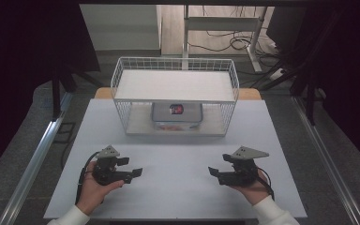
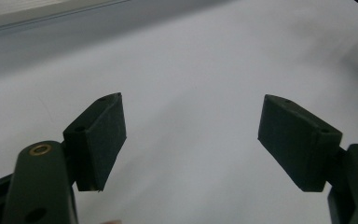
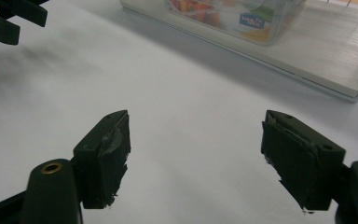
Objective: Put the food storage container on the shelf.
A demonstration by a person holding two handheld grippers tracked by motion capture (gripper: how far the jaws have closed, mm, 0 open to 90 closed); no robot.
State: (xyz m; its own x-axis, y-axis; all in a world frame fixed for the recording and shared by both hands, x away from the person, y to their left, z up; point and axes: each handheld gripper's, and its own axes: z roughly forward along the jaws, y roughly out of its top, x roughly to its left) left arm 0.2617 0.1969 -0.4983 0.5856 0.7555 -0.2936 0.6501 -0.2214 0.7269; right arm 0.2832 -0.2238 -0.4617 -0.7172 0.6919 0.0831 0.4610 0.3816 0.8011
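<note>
Both tongs, left (image 1: 130, 168) and right (image 1: 219, 165), are wide apart and empty; the clear box (image 1: 176, 116) in the wire rack (image 1: 175, 71) looks hard and slippery, so grab its sides.

White rectangular tabletop (image 1: 178, 187); white wire two-tier rack (image 1: 175, 96) at far edge, clear plastic lidded container (image 1: 176, 116) beneath. Black left gripper (image 1: 132, 168) and right gripper (image 1: 217, 166) near front edge, jaws parted.

No text was readable. A clear container (image 3: 235, 16) on the wire rack's lower shelf (image 3: 307, 60) carried a blue label (image 3: 253, 19) with white lettering, too blurred to read; its lid sticker (image 1: 176, 109) was also illegible.
</note>
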